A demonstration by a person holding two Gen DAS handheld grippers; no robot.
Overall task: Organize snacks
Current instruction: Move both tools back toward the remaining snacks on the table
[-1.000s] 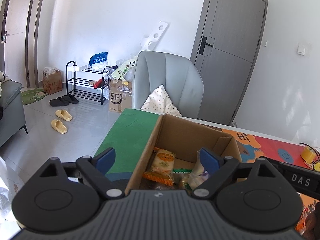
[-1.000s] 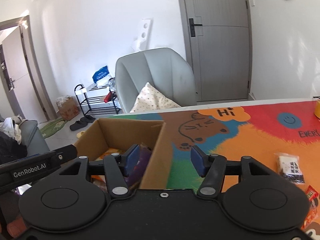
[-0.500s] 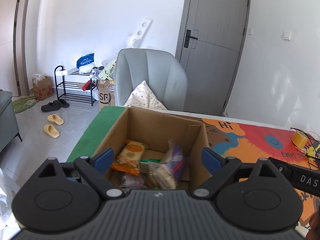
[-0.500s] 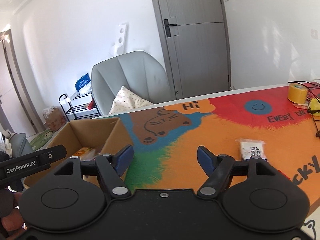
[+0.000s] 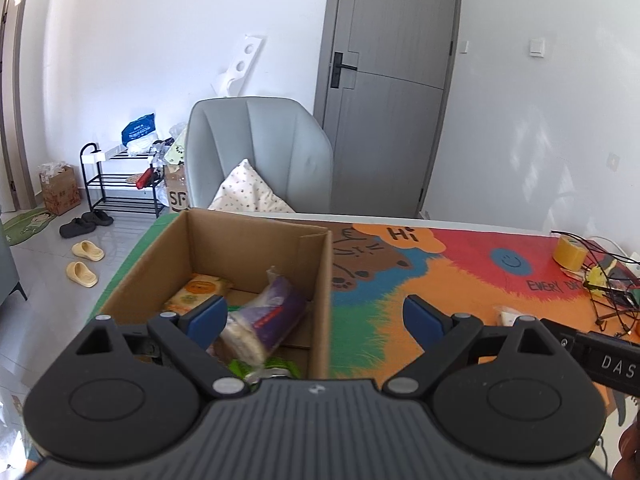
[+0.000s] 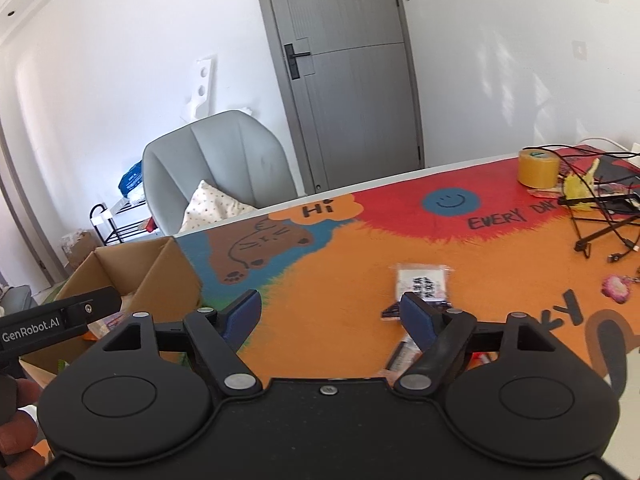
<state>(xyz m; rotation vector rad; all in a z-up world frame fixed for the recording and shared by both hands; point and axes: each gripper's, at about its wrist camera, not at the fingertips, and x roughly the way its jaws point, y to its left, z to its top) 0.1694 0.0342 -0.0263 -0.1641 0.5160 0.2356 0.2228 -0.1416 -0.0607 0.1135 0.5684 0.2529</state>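
A cardboard box (image 5: 224,240) stands at the table's left end and holds several snack packets, among them a purple one (image 5: 272,312) and an orange one (image 5: 200,290). My left gripper (image 5: 316,320) is open and empty, straddling the box's right wall. My right gripper (image 6: 330,312) is open and empty above the orange mat. A clear snack packet with black print (image 6: 422,284) lies just past its right finger; another packet (image 6: 402,356) lies under that finger. The box also shows in the right wrist view (image 6: 132,268).
A colourful mat (image 6: 360,248) covers the table. A tape roll (image 6: 538,168), tangled black cables (image 6: 600,216) and a pink trinket (image 6: 618,288) lie at the right. A grey chair (image 5: 256,152) with a pillow stands behind the table.
Both grippers have swung to the right. The left one moved from over the box to its right wall. The right one left the box and now faces the loose packets.
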